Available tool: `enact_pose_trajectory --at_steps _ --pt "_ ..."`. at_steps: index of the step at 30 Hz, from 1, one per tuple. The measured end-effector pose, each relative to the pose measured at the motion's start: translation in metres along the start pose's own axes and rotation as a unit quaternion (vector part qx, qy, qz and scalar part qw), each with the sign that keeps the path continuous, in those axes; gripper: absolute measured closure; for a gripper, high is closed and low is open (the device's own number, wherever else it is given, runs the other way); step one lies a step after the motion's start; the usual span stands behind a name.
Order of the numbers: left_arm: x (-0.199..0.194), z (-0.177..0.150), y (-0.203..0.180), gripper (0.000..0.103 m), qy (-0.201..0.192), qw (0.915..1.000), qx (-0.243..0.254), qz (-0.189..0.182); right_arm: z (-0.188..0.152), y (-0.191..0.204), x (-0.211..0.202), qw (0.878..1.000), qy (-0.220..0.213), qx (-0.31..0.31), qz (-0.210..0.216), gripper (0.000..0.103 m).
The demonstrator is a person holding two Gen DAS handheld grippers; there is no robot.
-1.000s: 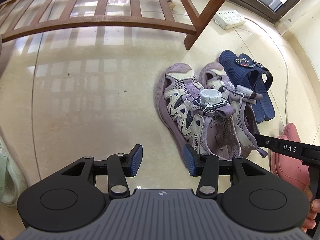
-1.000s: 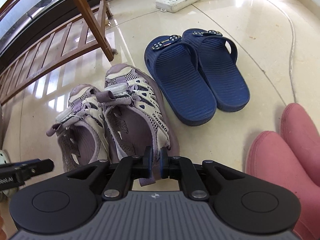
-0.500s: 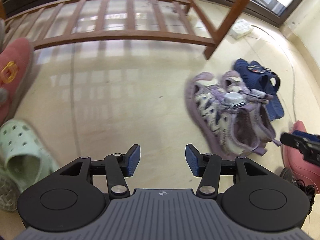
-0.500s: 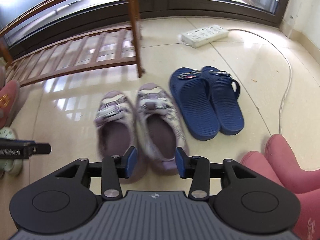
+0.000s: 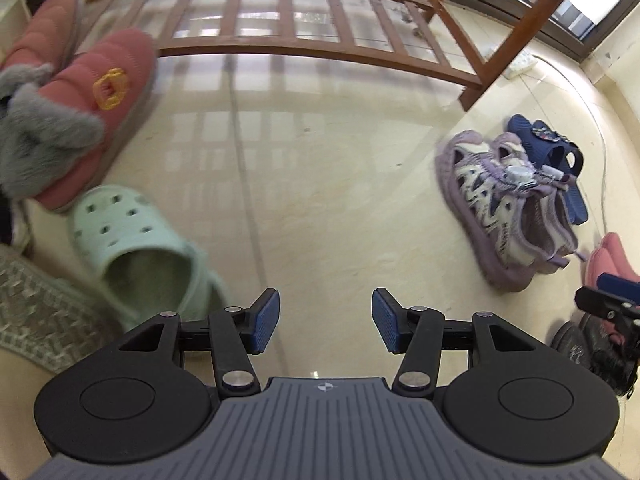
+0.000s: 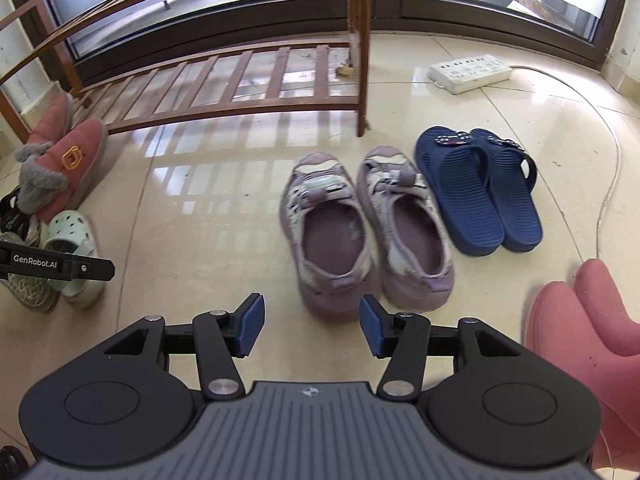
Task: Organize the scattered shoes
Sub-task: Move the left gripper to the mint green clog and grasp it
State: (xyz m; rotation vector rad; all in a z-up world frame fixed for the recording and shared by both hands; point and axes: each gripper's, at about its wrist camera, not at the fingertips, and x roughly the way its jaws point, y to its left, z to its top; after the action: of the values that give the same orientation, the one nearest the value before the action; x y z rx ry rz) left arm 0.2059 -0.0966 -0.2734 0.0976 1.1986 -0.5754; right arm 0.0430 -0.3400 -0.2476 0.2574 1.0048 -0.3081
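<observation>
Two grippers, both mine, hang above the floor with nothing in them. My left gripper (image 5: 324, 322) has its jaws spread wide over bare tile, and my right gripper (image 6: 311, 330) is spread the same way, its pads just short of the heels of the purple sneakers (image 6: 368, 228).

Nearest on the right, a pair of pink boots (image 6: 580, 332) stands at the edge of the right wrist view. Nearest on the left lies a loose heap: a mint clog (image 5: 136, 248) with its open heel toward me, a patterned grey shoe (image 5: 36, 308) touching it, and something dark behind that I cannot make out. Further out, the purple sneakers sit side by side, toes pointing away, and just to their right the navy slides (image 6: 480, 192) lie paired the same way. On the far left, two pink furry slippers (image 5: 92, 112) rest against the corner of the wooden shoe rack (image 6: 224, 84), whose bottom slats show no shoes.

As I judge it, the sneakers and slides already lie as tidy pairs, while the left-hand heap is the scattered part. My left jaws point nearest to the mint clog, so that looks like the shoe to deal with: swing left, drop the pads over its heel rim and close. Its mate I cannot pick out.
</observation>
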Motion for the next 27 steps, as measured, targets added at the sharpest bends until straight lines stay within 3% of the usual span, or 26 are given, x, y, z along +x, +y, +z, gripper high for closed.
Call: enact_pose_trajectory --at_steps 11,21,22,24,25,27 --pt "-0.012 -0.018 0.053 0.048 0.007 0.9997 -0.017 0.017 -0.007 0.032 0.001 0.999 0.013 -0.023 0.022 0.041" --pt "0.000 -0.008 0.056 0.057 -0.013 0.9980 0.060 0.018 -0.009 0.048 0.005 0.999 0.022 -0.035 0.035 0.038" --pt "0.002 -0.007 0.056 0.059 -0.011 0.9977 0.063 0.021 -0.009 0.049 0.006 0.998 0.022 -0.035 0.036 0.038" --pt "0.010 -0.007 0.059 0.072 -0.003 0.9973 0.072 0.016 -0.010 0.051 0.006 0.998 0.024 -0.036 0.037 0.038" --pt "0.014 -0.007 0.061 0.087 0.002 0.9970 0.076 0.013 -0.010 0.051 0.006 0.998 0.025 -0.036 0.038 0.038" --pt "0.019 -0.009 0.065 0.093 0.004 0.9972 0.074 -0.005 -0.011 0.053 0.006 0.998 0.027 -0.038 0.041 0.037"
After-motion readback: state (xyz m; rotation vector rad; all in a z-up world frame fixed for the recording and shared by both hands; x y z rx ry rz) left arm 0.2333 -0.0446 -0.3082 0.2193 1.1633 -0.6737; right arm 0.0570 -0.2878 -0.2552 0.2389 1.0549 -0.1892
